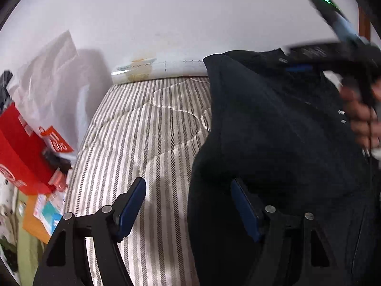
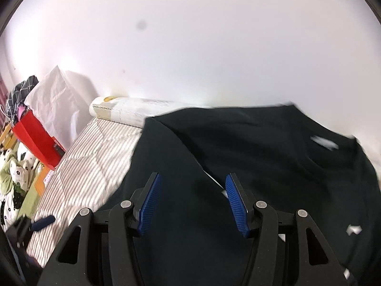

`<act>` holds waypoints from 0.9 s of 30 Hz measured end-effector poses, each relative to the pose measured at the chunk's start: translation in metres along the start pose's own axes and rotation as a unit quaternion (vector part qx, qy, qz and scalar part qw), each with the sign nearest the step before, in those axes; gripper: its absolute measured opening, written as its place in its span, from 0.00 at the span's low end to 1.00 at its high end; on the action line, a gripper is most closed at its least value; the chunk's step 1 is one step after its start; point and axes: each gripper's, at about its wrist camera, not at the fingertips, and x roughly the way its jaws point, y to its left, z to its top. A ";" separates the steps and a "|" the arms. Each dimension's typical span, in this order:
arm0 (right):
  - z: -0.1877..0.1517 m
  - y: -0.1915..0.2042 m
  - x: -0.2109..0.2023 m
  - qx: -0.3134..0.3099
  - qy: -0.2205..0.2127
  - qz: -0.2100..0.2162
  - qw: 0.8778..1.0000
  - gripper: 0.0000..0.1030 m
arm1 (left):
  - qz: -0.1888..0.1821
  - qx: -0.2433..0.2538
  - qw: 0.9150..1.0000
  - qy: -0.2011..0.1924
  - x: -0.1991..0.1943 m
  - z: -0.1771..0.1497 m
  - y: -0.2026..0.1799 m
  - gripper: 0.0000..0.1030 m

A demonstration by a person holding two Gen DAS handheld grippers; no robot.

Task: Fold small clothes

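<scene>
The left gripper (image 1: 188,205) has its jaws apart with nothing between them, at the garment's left edge. The right gripper (image 2: 193,202) also stands apart and empty, above the black garment (image 2: 250,157), which fills the right half of both frames on the striped bedcover (image 1: 142,124). One fold seems made; it appears more remain.

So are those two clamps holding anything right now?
No. Both the left gripper and right gripper stand open over the black garment, gripping nothing.
</scene>
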 end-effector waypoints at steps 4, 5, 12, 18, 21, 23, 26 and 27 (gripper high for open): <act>0.020 0.012 0.027 -0.019 0.003 0.022 1.000 0.54 | -0.008 -0.008 1.000 0.000 0.006 0.001 0.002 0.50; 0.026 0.013 0.033 -0.021 0.002 0.032 0.999 0.54 | -0.014 -0.013 1.000 -0.005 0.004 0.002 0.003 0.50; 0.046 0.023 0.083 -0.031 0.043 0.092 0.994 0.12 | -0.069 -0.039 0.997 -0.004 0.009 0.005 -0.002 0.22; 0.058 0.035 0.074 -0.032 -0.017 0.111 0.993 0.11 | -0.073 -0.094 0.993 -0.014 0.006 0.006 0.015 0.06; 0.063 0.048 0.086 -0.033 -0.012 0.108 0.994 0.11 | -0.080 -0.127 0.989 0.004 0.012 0.004 0.031 0.06; 0.062 0.059 0.099 -0.043 -0.005 0.091 0.995 0.11 | -0.088 -0.145 0.985 0.011 0.013 0.002 0.037 0.06; 0.054 0.067 0.101 -0.065 -0.008 0.077 0.995 0.14 | -0.093 -0.148 0.985 0.016 0.013 0.002 0.038 0.06; 0.053 0.066 0.097 -0.067 -0.007 0.079 0.995 0.17 | -0.092 -0.145 0.985 0.017 0.012 0.001 0.037 0.06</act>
